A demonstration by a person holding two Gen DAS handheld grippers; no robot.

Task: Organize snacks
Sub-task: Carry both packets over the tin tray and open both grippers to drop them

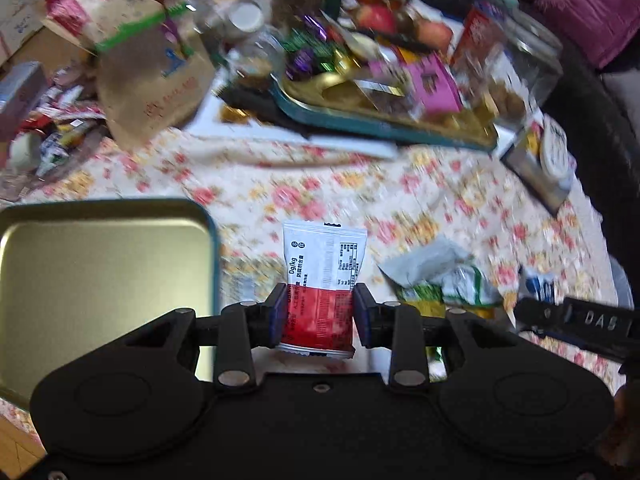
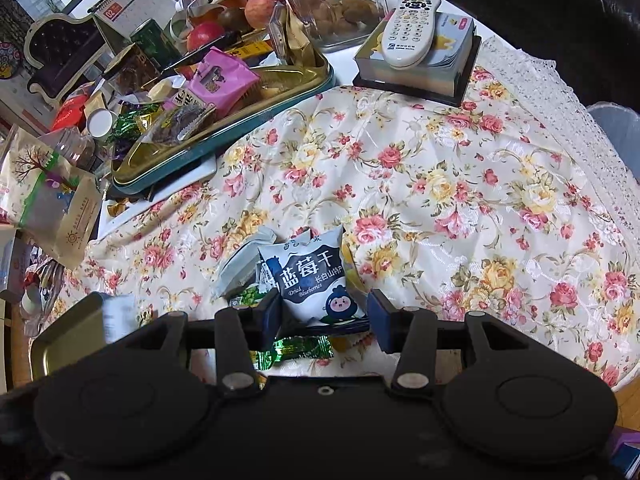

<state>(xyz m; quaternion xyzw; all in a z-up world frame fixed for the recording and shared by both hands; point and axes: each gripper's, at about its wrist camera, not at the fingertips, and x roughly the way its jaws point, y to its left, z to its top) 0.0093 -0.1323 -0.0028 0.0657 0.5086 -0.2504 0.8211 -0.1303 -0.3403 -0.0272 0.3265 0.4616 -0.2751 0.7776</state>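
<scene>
Snacks are split between your two hands: the red and white packet (image 1: 320, 280) is pinched by its lower half in your left gripper (image 1: 319, 316), lifted clear of the flowered cloth (image 2: 460, 184), with the empty tin tray (image 1: 100, 280) just to its left. Your right gripper (image 2: 324, 316) stands around the blueberry packet (image 2: 316, 280), but only one finger meets it and the other is apart, so nothing is held there. That packet lies on a small heap of green wrappers (image 2: 296, 350). Watch the left grip: it bites low on a slick, puffy bag, so a quick swing toward the tray could let it slide out. On the right, closing now may catch a wrapper underneath as well.
</scene>
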